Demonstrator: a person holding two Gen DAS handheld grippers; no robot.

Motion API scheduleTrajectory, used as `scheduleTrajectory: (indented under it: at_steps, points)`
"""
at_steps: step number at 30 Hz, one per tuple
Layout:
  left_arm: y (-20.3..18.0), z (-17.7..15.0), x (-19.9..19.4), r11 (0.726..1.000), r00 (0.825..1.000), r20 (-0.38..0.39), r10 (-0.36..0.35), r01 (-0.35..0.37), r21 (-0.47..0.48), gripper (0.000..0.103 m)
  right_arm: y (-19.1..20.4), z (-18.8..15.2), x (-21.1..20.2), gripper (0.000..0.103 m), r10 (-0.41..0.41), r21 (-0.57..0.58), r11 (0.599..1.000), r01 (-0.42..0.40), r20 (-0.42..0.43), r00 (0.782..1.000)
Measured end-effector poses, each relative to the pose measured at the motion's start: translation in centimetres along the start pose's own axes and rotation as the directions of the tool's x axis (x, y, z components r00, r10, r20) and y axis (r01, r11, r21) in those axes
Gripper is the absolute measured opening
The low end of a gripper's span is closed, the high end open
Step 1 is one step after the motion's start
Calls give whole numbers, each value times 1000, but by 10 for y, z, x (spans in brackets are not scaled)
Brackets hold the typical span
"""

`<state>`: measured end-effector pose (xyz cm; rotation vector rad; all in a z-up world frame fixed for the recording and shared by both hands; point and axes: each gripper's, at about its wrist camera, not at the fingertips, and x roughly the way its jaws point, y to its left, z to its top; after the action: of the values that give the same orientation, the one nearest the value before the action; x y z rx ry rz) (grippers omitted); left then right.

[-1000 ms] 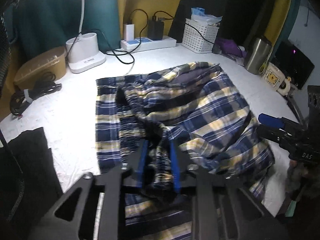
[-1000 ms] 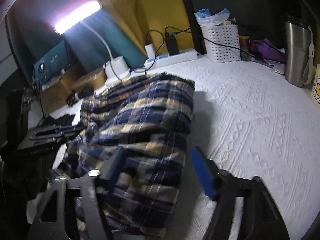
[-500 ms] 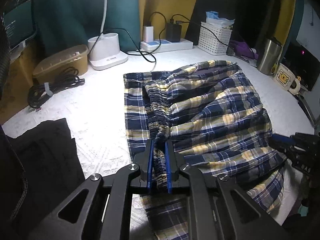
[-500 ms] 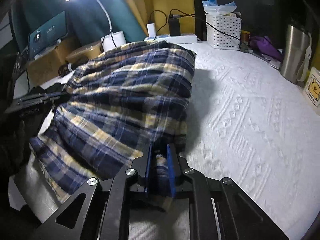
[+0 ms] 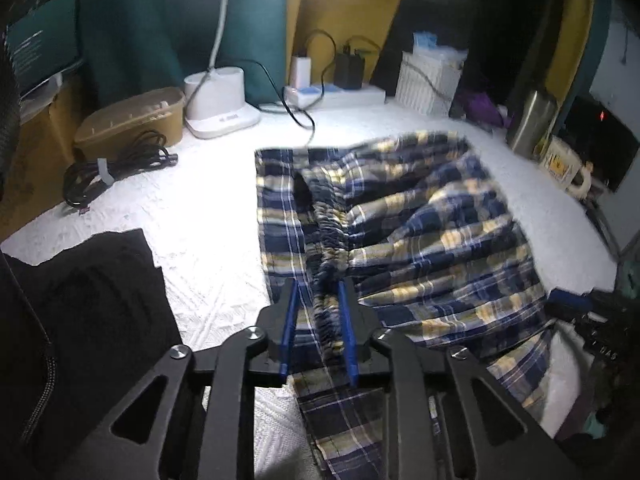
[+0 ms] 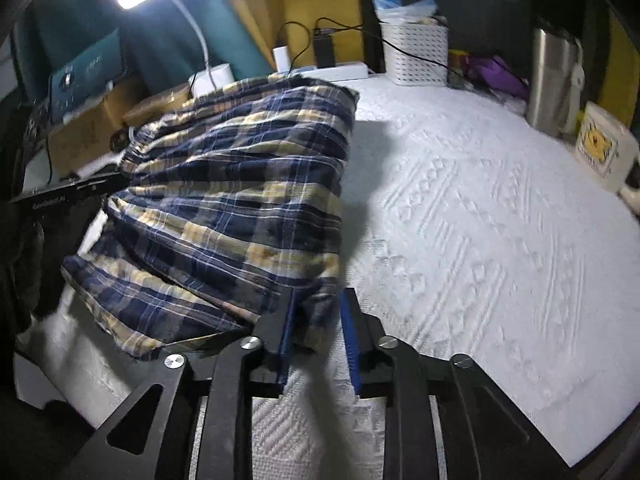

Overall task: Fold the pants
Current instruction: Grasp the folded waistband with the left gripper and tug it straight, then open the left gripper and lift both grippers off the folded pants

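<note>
White textured desk (image 5: 208, 216). Plaid pants (image 5: 420, 232) spread ahead of left tool (image 5: 318, 320); black cloth (image 5: 92, 292) to its left; coiled cable (image 5: 116, 164), lamp base (image 5: 220, 104) beyond.

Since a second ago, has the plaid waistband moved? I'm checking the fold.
Yes. The waistband has flattened and drawn away from the white lamp base.

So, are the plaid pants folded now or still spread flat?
Folded over: the plaid pants lie doubled, the gathered waistband lying on top of a lower plaid layer.
</note>
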<state>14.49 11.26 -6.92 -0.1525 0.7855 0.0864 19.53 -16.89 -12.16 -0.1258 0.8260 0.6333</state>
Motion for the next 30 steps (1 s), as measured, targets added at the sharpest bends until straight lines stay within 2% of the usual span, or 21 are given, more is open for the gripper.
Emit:
scheduleTrajectory:
  at_steps: [1, 2, 3, 4, 5, 10, 15, 21, 26, 29, 30]
  points:
    - [2, 3, -5, 1000, 1000, 21, 10, -10, -4, 25, -2, 2, -2, 45, -10, -1, 1000, 10, 11, 1000]
    - [4, 5, -9, 1000, 999, 39, 19, -19, -6, 38, -2, 4, -4, 64, -13, -1, 1000, 13, 21, 1000]
    - [6, 8, -14, 1000, 998, 60, 26, -25, -11, 56, -4, 8, -5, 78, -11, 1, 1000, 11, 34, 999]
    - [9, 11, -18, 999, 996, 78, 29, -28, -16, 62, -7, 14, -7, 78, -8, 3, 1000, 8, 52, 999]
    - [11, 15, -20, 999, 995, 96, 30, -28, -18, 63, -8, 19, -7, 78, -8, 2, 1000, 8, 64, 998]
    - [11, 31, -9, 999, 994, 95, 48, -48, 7, 63, -14, 52, 1, 78, -14, -17, 1000, 16, 103, 995]
    - [2, 42, 6, 998, 996, 84, 29, -34, 53, 63, -17, 85, 17, 78, 1, -42, 999, 5, 131, 991]
    - [-6, 56, 28, 994, 997, 79, 4, -13, 107, 63, -22, 122, 47, 77, 49, -66, 997, -41, 127, 991]
    - [-6, 64, 48, 991, 999, 46, 6, -12, 134, 63, -27, 141, 69, 76, 75, -62, 996, -68, 103, 992]
    - [-4, 63, 55, 990, 1000, 29, -12, 8, 141, 63, -28, 147, 81, 67, 118, -58, 992, -113, 74, 990]
    - [-4, 63, 57, 989, 1000, 22, -20, 16, 146, 63, -29, 150, 87, 67, 167, -47, 985, -165, 51, 985]
